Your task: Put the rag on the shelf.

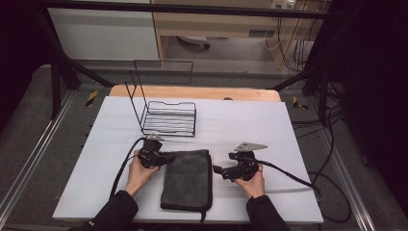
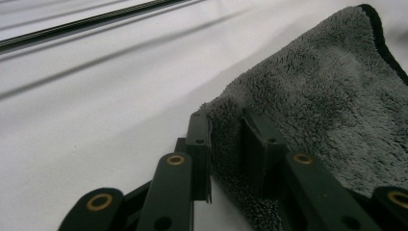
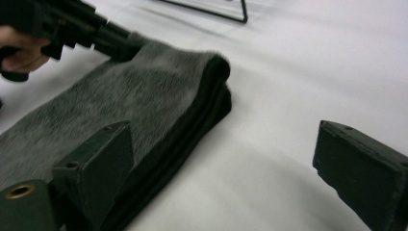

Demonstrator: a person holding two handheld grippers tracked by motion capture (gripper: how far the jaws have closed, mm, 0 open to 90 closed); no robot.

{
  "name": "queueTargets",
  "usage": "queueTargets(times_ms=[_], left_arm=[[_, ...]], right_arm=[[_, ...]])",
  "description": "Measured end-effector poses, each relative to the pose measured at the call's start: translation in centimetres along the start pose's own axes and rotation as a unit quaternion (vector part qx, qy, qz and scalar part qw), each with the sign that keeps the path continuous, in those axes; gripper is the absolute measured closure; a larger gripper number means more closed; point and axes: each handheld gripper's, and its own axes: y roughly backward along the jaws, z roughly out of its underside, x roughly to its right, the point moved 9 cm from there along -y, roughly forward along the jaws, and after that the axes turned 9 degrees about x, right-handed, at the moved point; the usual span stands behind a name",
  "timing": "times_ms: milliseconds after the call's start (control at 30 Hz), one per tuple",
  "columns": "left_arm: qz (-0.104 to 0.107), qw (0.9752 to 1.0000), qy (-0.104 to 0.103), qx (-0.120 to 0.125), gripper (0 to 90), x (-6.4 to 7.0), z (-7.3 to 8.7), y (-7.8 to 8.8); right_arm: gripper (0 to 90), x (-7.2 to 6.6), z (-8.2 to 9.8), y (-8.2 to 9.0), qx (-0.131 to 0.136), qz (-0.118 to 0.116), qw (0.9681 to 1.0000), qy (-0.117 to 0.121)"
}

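The folded grey towel (image 1: 187,179) is lying on the white worktop (image 1: 269,125) between both hands. The left gripper (image 2: 226,139) is pinching the towel's corner fold; the right gripper (image 3: 221,168) is waiting with jaws wide beside its edge. That shallow bite is risking slippage, or lifting only the top layer.

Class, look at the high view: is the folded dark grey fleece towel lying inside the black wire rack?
No, the folded dark grey fleece towel lies flat on the white table, nearer the person than the black wire rack.
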Motion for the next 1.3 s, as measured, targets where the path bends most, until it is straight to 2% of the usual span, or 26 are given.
queueTargets(times_ms=[67,200,400,467,500,633,833,1033,1300], left_arm=[[0.002,1.0000,0.002,0.000,73.8,0.0,0.0,0.0],[0.003,1.0000,0.003,0.000,74.8,0.0,0.0,0.0],[0.001,1.0000,0.001,0.002,76.1,0.1,0.1,-0.1],[0.002,1.0000,0.001,0.002,76.2,0.1,0.1,-0.1],[0.001,1.0000,0.001,0.003,76.2,0.1,0.1,-0.1],[0.003,1.0000,0.000,0.003,76.1,0.1,0.1,-0.1],[0.003,1.0000,-0.007,0.004,76.0,0.1,0.1,-0.1],[0.005,1.0000,-0.005,0.004,76.0,0.1,0.1,0.0],[0.005,1.0000,0.004,0.007,78.6,0.1,0.0,0.0]], right_arm=[[15.6,0.0,-0.8,-0.7,0.006,0.002,1.0000,0.001],[21.3,0.2,-1.5,-1.8,0.007,0.009,0.9999,0.005],[34.8,0.3,-2.0,-4.3,-0.013,0.017,0.9997,0.012],[42.1,0.2,-1.9,-5.4,-0.019,0.012,0.9997,0.004],[42.1,0.2,-1.9,-5.4,-0.019,0.012,0.9997,0.004],[51.8,0.3,-1.2,-6.0,-0.034,0.020,0.9992,0.007],[60.6,0.2,-0.7,-5.8,-0.056,0.016,0.9983,-0.003],[67.6,-0.2,-0.4,-5.7,-0.074,0.003,0.9968,-0.029],[75.8,-0.3,-0.3,-5.7,-0.072,-0.009,0.9956,-0.058]])
